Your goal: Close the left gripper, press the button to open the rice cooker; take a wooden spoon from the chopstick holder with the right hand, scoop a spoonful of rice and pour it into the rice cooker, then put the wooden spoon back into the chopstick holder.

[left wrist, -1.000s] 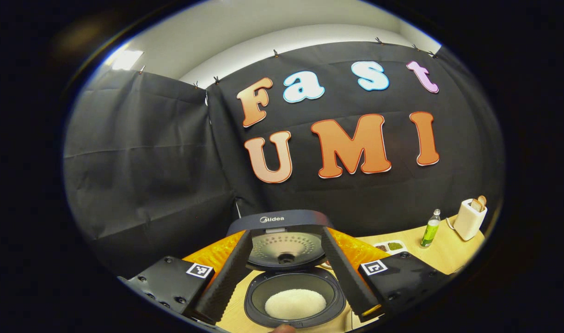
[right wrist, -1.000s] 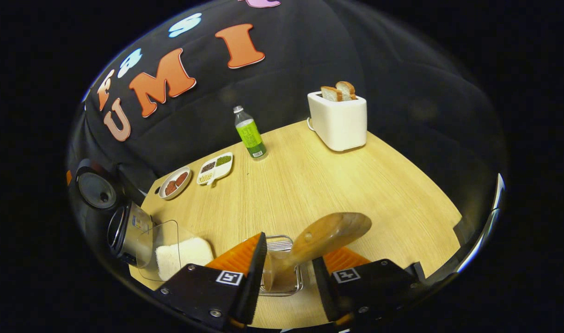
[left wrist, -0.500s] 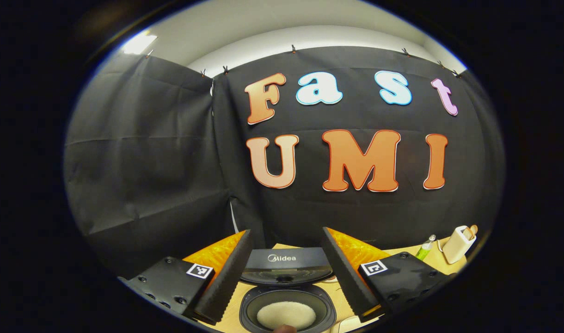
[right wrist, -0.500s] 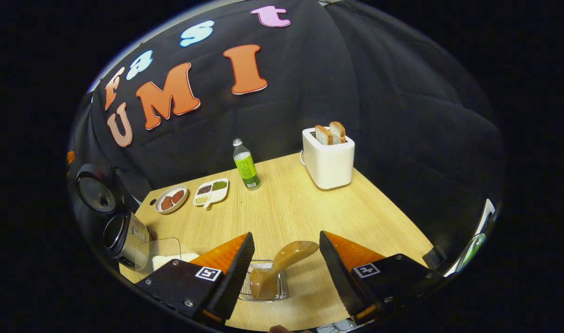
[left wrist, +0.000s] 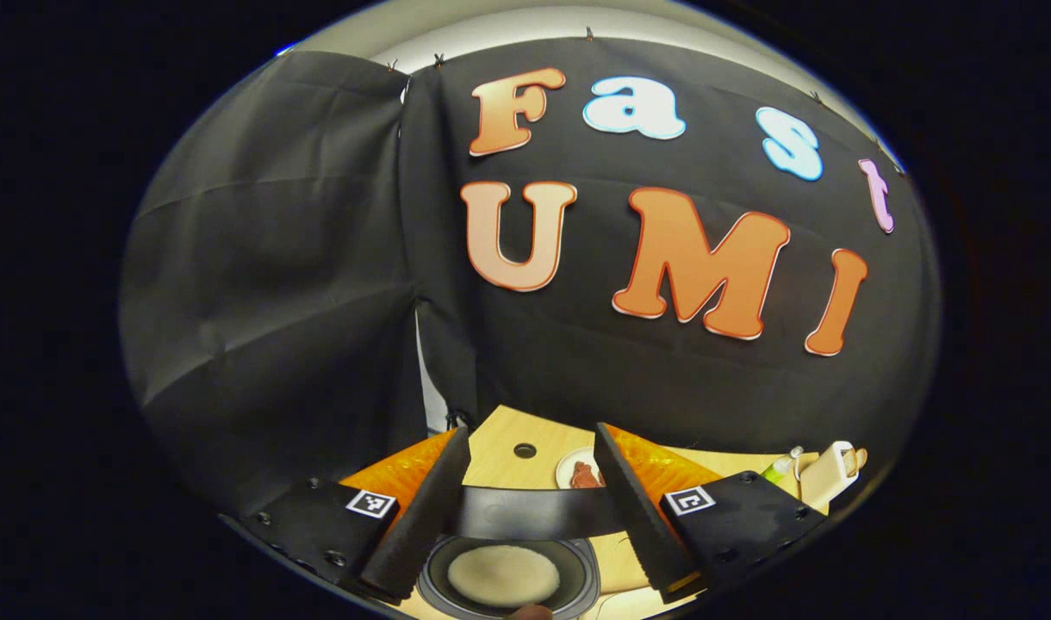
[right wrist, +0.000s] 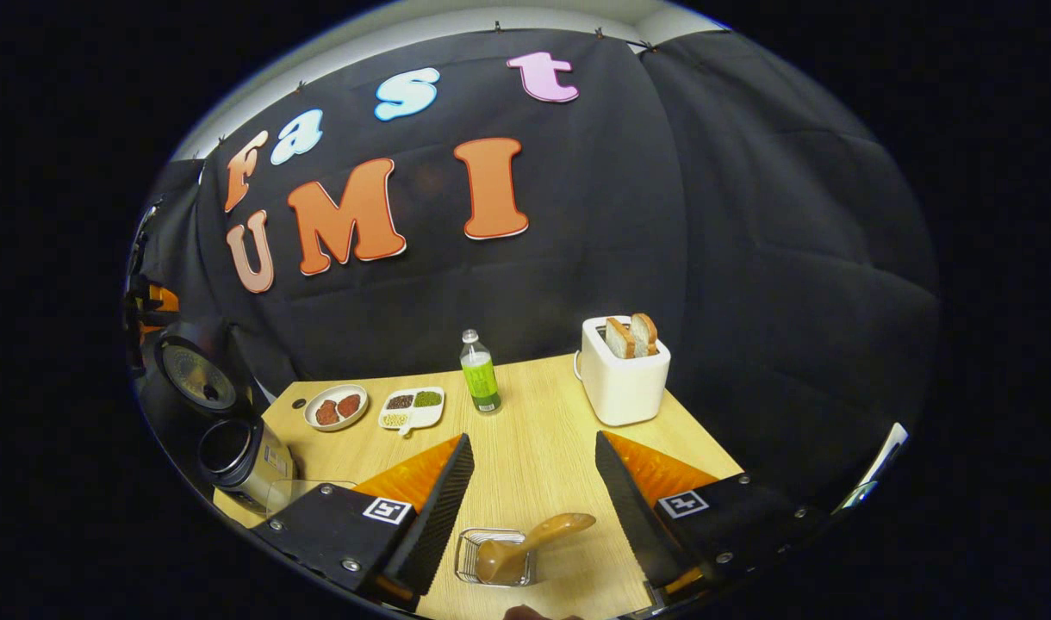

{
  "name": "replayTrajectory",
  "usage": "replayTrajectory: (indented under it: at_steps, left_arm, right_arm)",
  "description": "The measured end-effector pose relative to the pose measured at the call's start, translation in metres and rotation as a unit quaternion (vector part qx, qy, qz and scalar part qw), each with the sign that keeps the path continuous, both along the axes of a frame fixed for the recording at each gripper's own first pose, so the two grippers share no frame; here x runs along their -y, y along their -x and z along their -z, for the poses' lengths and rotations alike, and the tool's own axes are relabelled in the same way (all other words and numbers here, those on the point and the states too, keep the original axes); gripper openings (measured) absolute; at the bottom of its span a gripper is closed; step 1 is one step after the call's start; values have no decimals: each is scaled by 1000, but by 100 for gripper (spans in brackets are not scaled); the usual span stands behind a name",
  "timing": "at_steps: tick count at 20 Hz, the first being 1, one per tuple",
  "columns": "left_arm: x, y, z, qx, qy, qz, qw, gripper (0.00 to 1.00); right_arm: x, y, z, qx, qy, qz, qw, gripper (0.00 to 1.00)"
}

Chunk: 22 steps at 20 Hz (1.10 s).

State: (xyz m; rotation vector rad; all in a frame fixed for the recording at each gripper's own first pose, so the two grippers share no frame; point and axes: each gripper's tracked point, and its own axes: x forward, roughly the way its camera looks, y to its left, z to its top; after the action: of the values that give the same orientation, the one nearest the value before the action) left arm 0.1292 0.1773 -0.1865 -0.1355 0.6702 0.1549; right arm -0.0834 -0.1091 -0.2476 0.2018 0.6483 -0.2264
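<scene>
Although the wooden spoon is judged light and stiff, its smooth, rounded surface may slip between the fingers, so hold is best taken on the handle, which leans up and out of the chopstick holder toward the toaster side. The bowl of the spoon is seated inside the wire holder, which stands on the table, nearer than the toaster. The right gripper is held above and behind the holder, tilted down toward it; its jaws are spread wide and nothing is held. From this, the spoon is judged returned. The rice cooker is seen far to the left of the toaster, its lid raised. In the left gripper view, the left gripper is poised over the cooker's pot, where rice is visible; its jaws are likewise wide apart and empty.
</scene>
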Motion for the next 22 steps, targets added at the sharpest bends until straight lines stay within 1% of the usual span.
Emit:
replayTrajectory:
  at_steps: [2, 3, 4, 5, 7, 8, 10, 11, 12, 13, 15, 19, 21, 22]
  left_arm:
    - [-4, 5, 12, -27, -18, 0, 999, 95]
    - [-7, 10, 19, -44, -35, 4, 998, 98]
    - [-6, 17, 24, -67, -36, 2, 997, 96]
    - [-5, 22, 25, -76, -33, -3, 997, 96]
    - [2, 41, 33, -97, -31, -2, 995, 98]
    - [8, 55, 42, -113, -28, 7, 993, 100]
    - [26, 89, 69, -165, -3, 24, 986, 97]
    - [30, 105, 80, -190, -2, 29, 981, 97]
    - [31, 114, 88, -197, -3, 31, 980, 99]
    - [32, 125, 94, -218, -1, 31, 976, 99]
    - [35, 134, 109, -241, 4, 29, 970, 99]
    - [37, 151, 123, -274, 7, 30, 961, 99]
    - [40, 161, 136, -302, 9, 29, 953, 99]
    - [42, 169, 145, -324, 12, 26, 946, 99]
  right_arm:
    - [-4, -4, -4, 7, 3, -7, 1000, 89]
    - [-6, -5, -4, 7, 4, -10, 1000, 89]
    - [-8, -6, -2, 7, 3, -13, 1000, 89]
    - [-11, -8, -1, 7, 1, -16, 1000, 89]
    - [-18, -10, 2, 5, -2, -24, 1000, 89]
    - [-20, -13, 4, 6, -3, -29, 1000, 89]
    - [-28, -18, 6, 5, -8, -40, 999, 88]
    - [-32, -21, 8, 5, -10, -46, 999, 89]
    - [-35, -24, 7, 7, -9, -53, 999, 89]
    - [-37, -28, 7, 9, -8, -58, 998, 89]
    - [-44, -33, 8, 10, -9, -67, 998, 89]
    - [-55, -38, 10, 10, -13, -84, 996, 89]
    - [-58, -38, 13, 7, -13, -90, 996, 89]
    - [-59, -37, 15, 6, -13, -90, 996, 89]
